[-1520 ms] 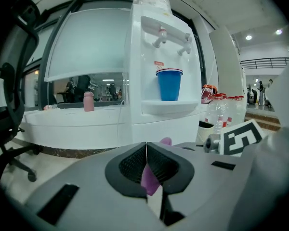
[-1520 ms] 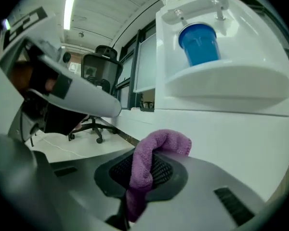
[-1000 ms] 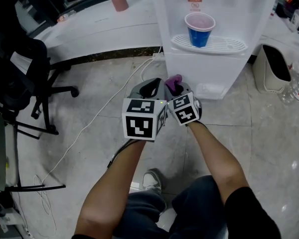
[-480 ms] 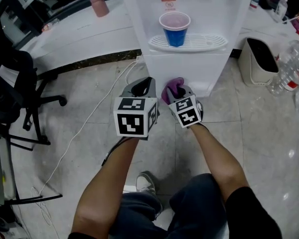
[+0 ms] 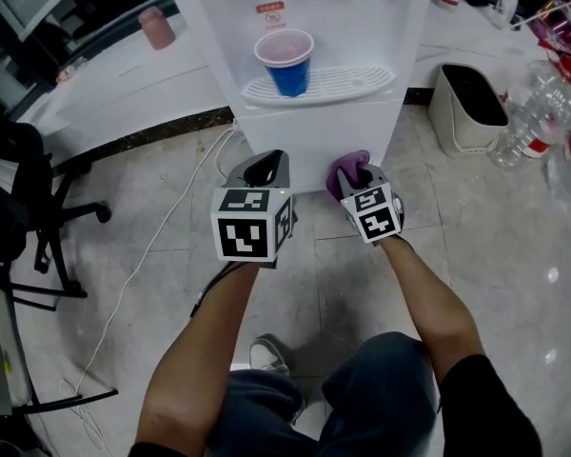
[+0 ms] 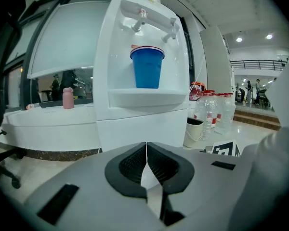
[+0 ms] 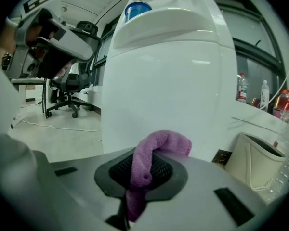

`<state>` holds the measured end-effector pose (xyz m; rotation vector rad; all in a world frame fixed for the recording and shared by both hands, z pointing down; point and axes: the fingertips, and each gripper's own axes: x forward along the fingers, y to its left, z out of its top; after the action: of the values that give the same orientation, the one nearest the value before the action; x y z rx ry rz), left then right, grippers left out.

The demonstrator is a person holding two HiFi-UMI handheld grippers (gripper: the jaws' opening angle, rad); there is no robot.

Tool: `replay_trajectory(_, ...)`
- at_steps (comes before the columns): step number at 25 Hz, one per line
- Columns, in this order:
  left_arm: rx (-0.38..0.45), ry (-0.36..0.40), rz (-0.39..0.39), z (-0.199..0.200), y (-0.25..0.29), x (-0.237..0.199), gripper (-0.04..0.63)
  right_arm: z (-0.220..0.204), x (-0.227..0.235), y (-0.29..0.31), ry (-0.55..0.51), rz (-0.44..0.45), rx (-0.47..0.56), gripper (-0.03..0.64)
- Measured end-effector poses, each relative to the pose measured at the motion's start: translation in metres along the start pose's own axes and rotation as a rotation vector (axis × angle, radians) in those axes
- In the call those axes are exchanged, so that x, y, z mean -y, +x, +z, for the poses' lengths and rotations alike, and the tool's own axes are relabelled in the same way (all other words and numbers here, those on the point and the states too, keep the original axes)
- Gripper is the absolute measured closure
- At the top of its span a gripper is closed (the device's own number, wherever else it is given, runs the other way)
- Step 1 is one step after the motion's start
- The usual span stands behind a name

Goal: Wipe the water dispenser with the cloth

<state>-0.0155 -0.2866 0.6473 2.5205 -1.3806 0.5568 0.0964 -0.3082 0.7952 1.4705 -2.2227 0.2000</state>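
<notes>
The white water dispenser [image 5: 314, 131] stands ahead on the floor, with a blue cup [image 5: 286, 61] on its drip tray; it also fills the left gripper view [image 6: 135, 124] and the right gripper view [image 7: 173, 81]. My right gripper [image 5: 354, 175] is shut on a purple cloth [image 7: 149, 160], whose folded end [image 5: 347, 168] sticks out close to the dispenser's lower front panel. Whether the cloth touches the panel I cannot tell. My left gripper [image 5: 265, 169] is shut and empty, held beside the right one, a little short of the dispenser.
A white bin [image 5: 466, 108] sits right of the dispenser, with plastic bottles [image 5: 538, 112] beyond it. A black office chair [image 5: 24, 208] stands at the left. A white cable [image 5: 143, 255] runs across the tiled floor. A pink bottle [image 5: 157, 27] is on the white counter behind.
The dispenser has shifted left and nearer in the head view. Both grippers have moved forward towards its lower panel, the right one drifting right with the cloth.
</notes>
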Motion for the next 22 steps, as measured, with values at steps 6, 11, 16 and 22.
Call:
replay_trajectory(6, -0.012, 0.023, -0.057, 0.0, 0.018, 0.027, 0.568, -0.018, 0.048, -0.018, 0.002, -0.077, -0.039, 0.574)
replay_trajectory(11, 0.005, 0.061, -0.092, 0.009, 0.027, 0.045, 0.568, -0.019, 0.075, -0.038, 0.022, -0.123, -0.05, 0.574)
replay_trajectory(16, 0.036, 0.049, -0.087, 0.033, 0.02, 0.055, 0.568, 0.016, 0.085, -0.076, 0.027, -0.127, -0.022, 0.574)
replay_trajectory(22, -0.003, 0.015, -0.121, 0.082, -0.019, 0.066, 0.568, 0.083, 0.097, -0.139, 0.053, -0.143, -0.036, 0.574)
